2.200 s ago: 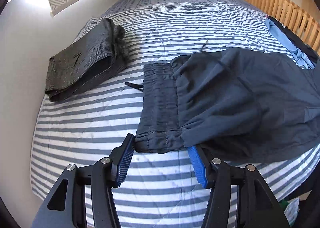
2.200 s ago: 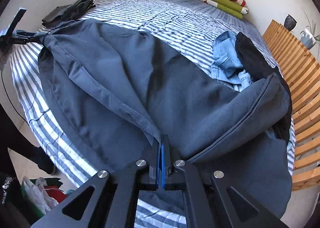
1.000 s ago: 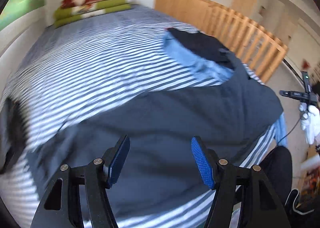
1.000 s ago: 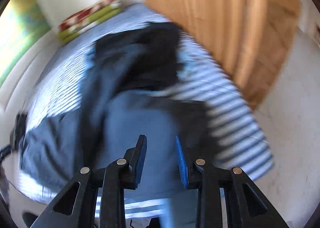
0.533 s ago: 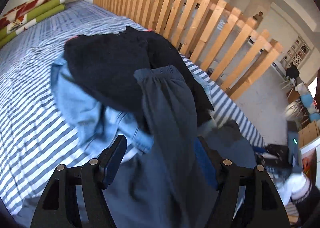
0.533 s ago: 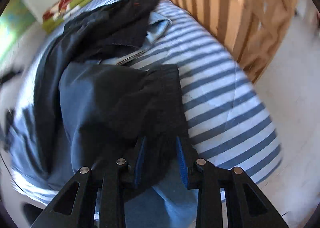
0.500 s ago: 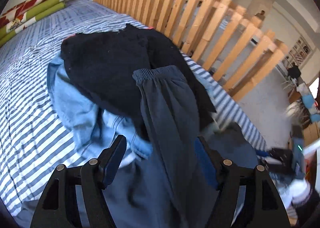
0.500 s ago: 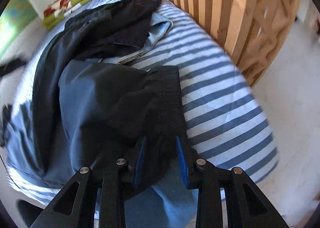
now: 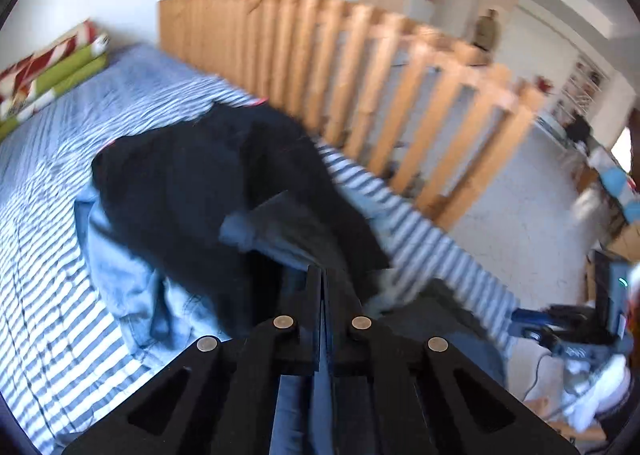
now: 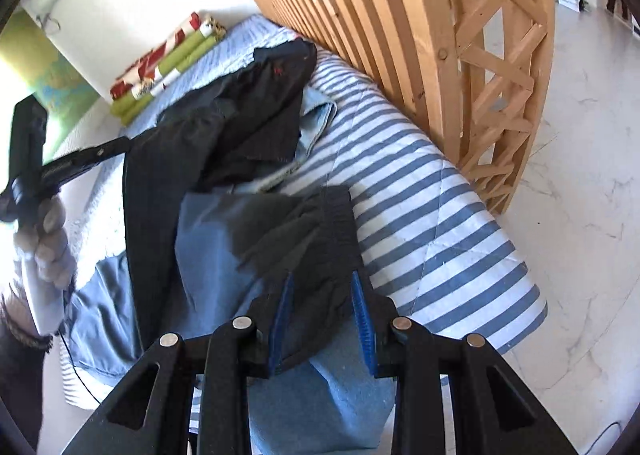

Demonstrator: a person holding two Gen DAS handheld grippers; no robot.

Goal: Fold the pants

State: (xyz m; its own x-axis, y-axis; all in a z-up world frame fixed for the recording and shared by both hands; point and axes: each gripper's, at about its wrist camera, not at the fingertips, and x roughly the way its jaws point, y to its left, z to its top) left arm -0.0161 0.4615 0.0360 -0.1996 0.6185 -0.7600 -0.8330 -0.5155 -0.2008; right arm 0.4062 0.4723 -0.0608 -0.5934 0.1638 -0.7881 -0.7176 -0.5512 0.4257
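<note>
The dark blue-grey pants point(image 10: 208, 243) lie across the striped bed. One leg cuff point(image 10: 336, 223) rests between the blue pads of my right gripper point(image 10: 322, 307), which is open around it. In the left wrist view, my left gripper point(image 9: 322, 275) is shut on the other pants leg point(image 9: 276, 231), whose fabric bunches up at the fingertips; this view is blurred. The right wrist view shows the left gripper point(image 10: 96, 155) held by a gloved hand point(image 10: 44, 251), with a dark strip of pants running up to its tip.
A black garment point(image 9: 192, 183) lies on light blue jeans point(image 9: 120, 267) beside the pants. A wooden slat railing point(image 10: 384, 15) runs along the bed's far side. Folded green and red blankets point(image 10: 168, 55) sit at the head. The mattress edge point(image 10: 500, 295) drops to a tiled floor.
My left gripper, open over the leg cuff half a second ago, has shut on it and lifted it slightly. My right gripper stays open around the other cuff.
</note>
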